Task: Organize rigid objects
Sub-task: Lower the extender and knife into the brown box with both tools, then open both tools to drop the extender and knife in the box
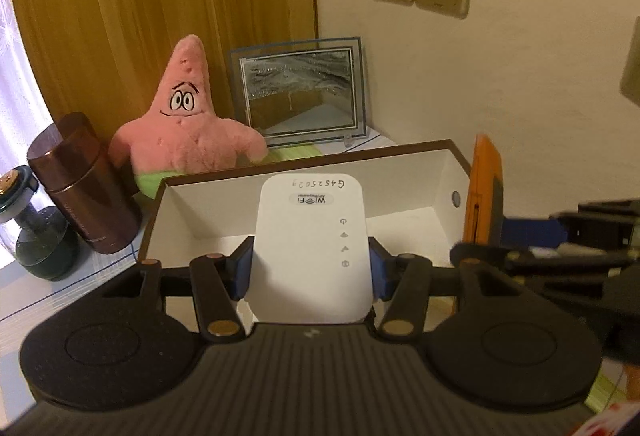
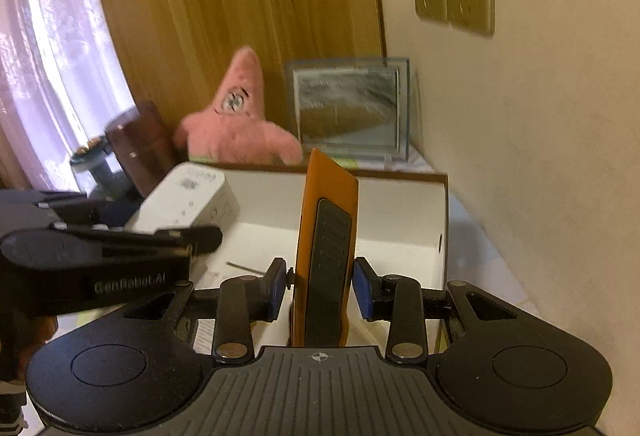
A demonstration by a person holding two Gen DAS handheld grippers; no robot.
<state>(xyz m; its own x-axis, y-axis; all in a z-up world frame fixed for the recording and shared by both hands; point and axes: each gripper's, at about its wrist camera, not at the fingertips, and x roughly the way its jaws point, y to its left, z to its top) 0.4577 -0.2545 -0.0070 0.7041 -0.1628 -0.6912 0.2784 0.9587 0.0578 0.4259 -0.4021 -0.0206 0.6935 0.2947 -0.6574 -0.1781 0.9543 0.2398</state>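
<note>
The left claw (image 1: 312, 268) clamps a white WiFi repeater (image 1: 312, 248) over the open white box (image 1: 420, 172); the repeater's lower end is hidden behind the claw's body. To its right, the right claw (image 2: 322, 288) grips an orange utility knife (image 2: 326, 256) upright above the same box, its base cut off from view. The pink starfish plush (image 2: 240, 124) behind looks blurred.

The white repeater (image 1: 312, 248) reads "WiFi" and handwritten "G4525029"; left tongs (image 2: 188, 232) read "GenRobot.AI".

left gripper (image 1: 312, 268) clamped, tilted downward; right gripper (image 2: 322, 290) clamped, tilted downward, just beside it.
</note>
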